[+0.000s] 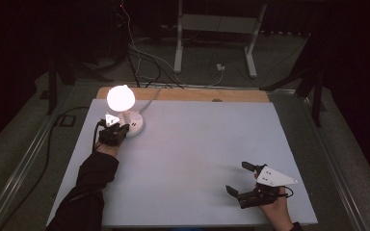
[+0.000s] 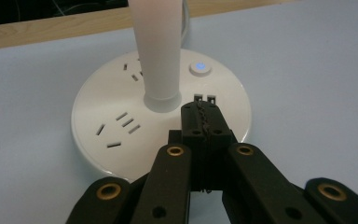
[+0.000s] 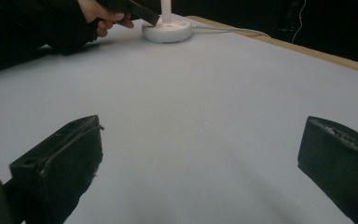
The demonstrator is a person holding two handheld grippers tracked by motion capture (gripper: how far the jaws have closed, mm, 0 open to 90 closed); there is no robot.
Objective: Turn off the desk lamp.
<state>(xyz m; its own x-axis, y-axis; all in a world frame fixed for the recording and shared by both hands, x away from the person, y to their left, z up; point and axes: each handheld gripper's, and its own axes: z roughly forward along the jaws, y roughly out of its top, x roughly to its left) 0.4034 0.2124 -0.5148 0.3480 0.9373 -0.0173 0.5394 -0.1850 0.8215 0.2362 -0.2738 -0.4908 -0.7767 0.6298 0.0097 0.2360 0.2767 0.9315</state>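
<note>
Pressing seems the step now: the left gripper (image 2: 201, 119), jaws closed, sits on the lit lamp base (image 2: 98, 107), its round button (image 2: 200, 68) just ahead. The right gripper (image 1: 243, 180) waits wide open over the bare surface (image 1: 197, 144). Next, maybe lift off the base gently.

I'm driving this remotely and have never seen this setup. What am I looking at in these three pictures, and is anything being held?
No robot arm here: a person holds a two-jaw claw in each hand. The high view looks down on a white table. The other two cameras ride on the claws, looking along their black jaws. On the table stands a lit lamp whose round white base has sockets and a glowing blue button. The left claw is shut, its tips over the base near the stem, gripping nothing. The right claw is open above bare table.
</note>
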